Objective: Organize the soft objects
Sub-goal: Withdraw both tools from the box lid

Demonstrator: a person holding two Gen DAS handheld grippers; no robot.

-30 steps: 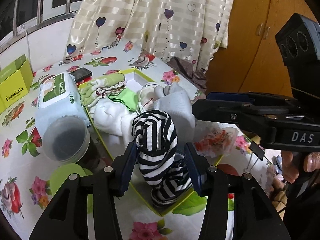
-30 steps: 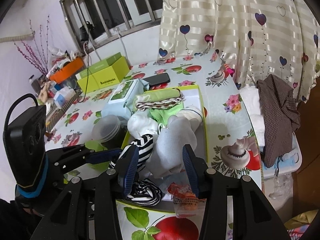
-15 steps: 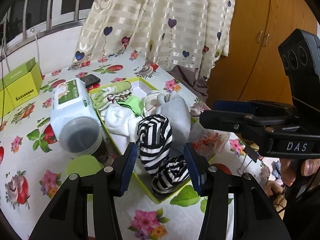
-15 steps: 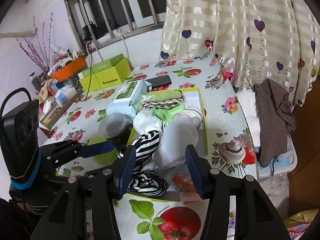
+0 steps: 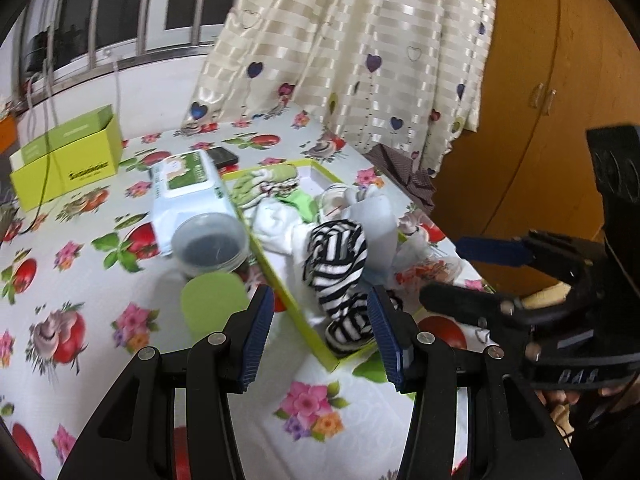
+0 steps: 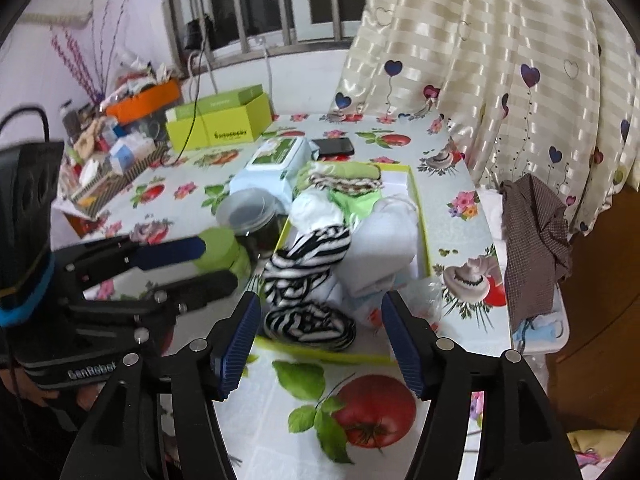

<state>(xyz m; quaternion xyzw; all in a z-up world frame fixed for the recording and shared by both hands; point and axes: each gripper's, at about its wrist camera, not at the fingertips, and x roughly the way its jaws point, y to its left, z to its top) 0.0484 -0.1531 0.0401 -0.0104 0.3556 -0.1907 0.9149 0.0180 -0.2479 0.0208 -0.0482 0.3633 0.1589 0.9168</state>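
Tray crowded, near table edge free

The yellow-green tray (image 6: 421,216) is filled by heaped socks (image 6: 308,256); its left side is blocked by a lidded jar (image 6: 250,216) and wipes pack (image 6: 276,164); bare tablecloth (image 6: 312,408) is left in front.

Probably a home: heart-print curtain (image 6: 500,60), floral tablecloth (image 5: 80,280), wooden wardrobe (image 5: 560,100).

Table (image 6: 452,240) covered in a white oilcloth with tomato, mushroom and flower print; barred window (image 6: 256,4) behind it, dark glass, white wall (image 6: 304,84) below the sill; cream striped curtain (image 6: 492,52) with heart balloons hangs at the table's far right corner; orange-brown wooden cabinet (image 5: 560,92) with two small door handles right of the curtain; purple twig decoration (image 6: 86,56) against the pale left wall; even, soft light
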